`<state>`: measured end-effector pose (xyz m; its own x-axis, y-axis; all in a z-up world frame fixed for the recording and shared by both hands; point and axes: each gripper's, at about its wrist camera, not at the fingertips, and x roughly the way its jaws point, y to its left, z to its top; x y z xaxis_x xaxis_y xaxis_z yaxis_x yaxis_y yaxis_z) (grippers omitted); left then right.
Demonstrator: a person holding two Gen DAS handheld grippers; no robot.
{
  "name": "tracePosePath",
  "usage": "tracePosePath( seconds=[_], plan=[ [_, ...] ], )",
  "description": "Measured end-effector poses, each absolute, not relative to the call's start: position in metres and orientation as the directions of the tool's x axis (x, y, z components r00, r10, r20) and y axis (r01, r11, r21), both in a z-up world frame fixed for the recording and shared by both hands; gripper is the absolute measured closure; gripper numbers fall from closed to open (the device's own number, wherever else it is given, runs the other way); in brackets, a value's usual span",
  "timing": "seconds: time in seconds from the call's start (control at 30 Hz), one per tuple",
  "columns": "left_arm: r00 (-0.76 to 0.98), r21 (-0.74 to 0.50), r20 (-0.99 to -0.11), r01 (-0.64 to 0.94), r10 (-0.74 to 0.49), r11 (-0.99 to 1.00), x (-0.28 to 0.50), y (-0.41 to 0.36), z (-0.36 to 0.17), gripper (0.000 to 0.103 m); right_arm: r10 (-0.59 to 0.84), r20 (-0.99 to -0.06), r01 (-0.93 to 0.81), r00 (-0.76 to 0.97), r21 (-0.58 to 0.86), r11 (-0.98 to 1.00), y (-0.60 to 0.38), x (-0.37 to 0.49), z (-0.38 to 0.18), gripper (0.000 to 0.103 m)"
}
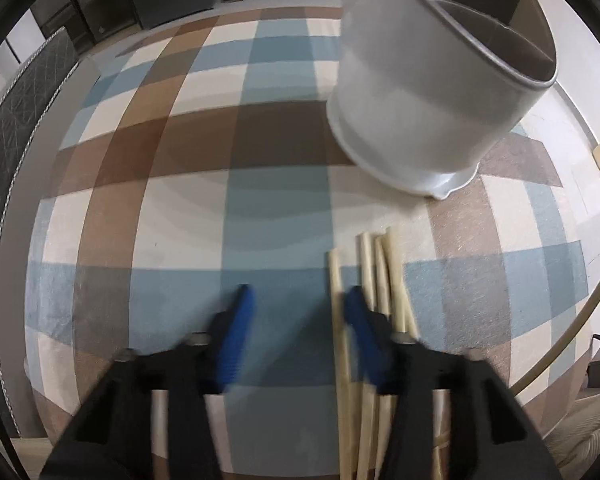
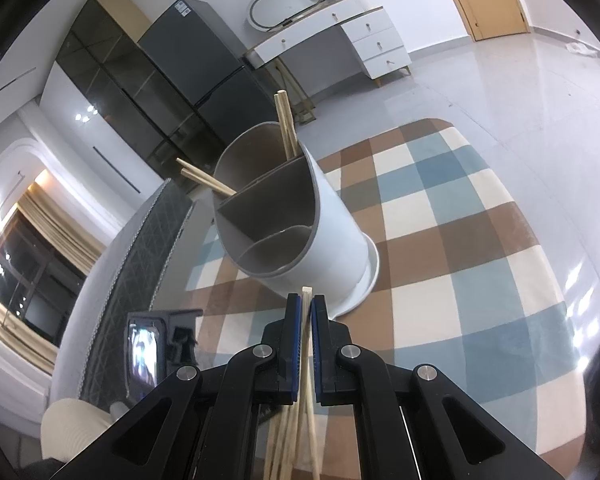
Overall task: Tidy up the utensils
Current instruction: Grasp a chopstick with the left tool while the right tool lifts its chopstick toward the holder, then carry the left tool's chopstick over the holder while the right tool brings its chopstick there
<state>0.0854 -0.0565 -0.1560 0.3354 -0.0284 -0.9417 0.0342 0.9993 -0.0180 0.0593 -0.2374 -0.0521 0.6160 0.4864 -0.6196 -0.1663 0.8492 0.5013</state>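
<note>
A white round utensil holder (image 2: pixel 332 236) with grey divided compartments stands on the checked tablecloth (image 2: pixel 460 240). Several wooden chopsticks (image 2: pixel 286 126) lean in its far compartments. My right gripper (image 2: pixel 306 306) is shut on a bundle of chopsticks (image 2: pixel 306 344), just in front of the holder's near side. In the left wrist view the holder (image 1: pixel 432 92) is ahead to the right. My left gripper (image 1: pixel 298 306) is open and empty above the cloth. A bundle of chopsticks (image 1: pixel 380 268) lies beside and under its right finger (image 1: pixel 360 320).
A dark quilted chair back (image 2: pixel 140 240) stands at the table's left edge. A fridge (image 2: pixel 204 60), a dark cabinet and a white desk (image 2: pixel 340 36) stand across the room. The table's rounded edge (image 1: pixel 580 312) runs along the right in the left wrist view.
</note>
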Motion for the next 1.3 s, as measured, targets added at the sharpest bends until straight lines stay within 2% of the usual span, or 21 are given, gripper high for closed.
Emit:
tracePosePath(
  seconds=[0.03, 0.07, 0.33, 0.6, 0.8, 1.03, 1.3],
  plan=[
    [0.336, -0.022, -0.941, 0.053, -0.038, 0.998, 0.088, -0.060, -0.156, 0.097, 0.482, -0.622, -0.162, 0.617, 0.499, 0.851, -0.238, 0.060, -0.053, 0.099],
    [0.332, -0.026, -0.942, 0.066, -0.046, 0.998, 0.090, -0.062, -0.156, 0.101, 0.479, -0.624, -0.159, 0.618, 0.497, 0.853, -0.239, 0.061, -0.053, 0.099],
    [0.354, -0.128, -0.924, 0.064, -0.143, 0.990, 0.092, -0.058, -0.145, 0.102, 0.454, -0.631, -0.169, 0.629, 0.459, 0.872, -0.235, 0.054, -0.051, 0.098],
    [0.590, -0.226, -0.772, 0.092, -0.236, 0.970, 0.055, -0.032, -0.080, 0.102, 0.424, -0.609, -0.188, 0.670, 0.413, 0.891, -0.227, 0.025, -0.038, 0.099],
    [0.663, -0.247, -0.698, 0.131, -0.270, 0.960, 0.035, -0.023, -0.044, 0.102, 0.398, -0.587, -0.211, 0.705, 0.363, 0.908, -0.215, 0.005, -0.027, 0.099],
    [0.678, -0.243, -0.679, 0.156, -0.283, 0.957, 0.026, -0.025, -0.031, 0.102, 0.370, -0.572, -0.247, 0.732, 0.283, 0.927, -0.201, -0.007, -0.016, 0.099],
    [0.669, -0.223, -0.688, 0.173, -0.281, 0.959, 0.023, -0.028, -0.019, 0.103, 0.362, -0.557, -0.246, 0.748, 0.274, 0.930, -0.199, -0.009, -0.011, 0.099]
  ],
)
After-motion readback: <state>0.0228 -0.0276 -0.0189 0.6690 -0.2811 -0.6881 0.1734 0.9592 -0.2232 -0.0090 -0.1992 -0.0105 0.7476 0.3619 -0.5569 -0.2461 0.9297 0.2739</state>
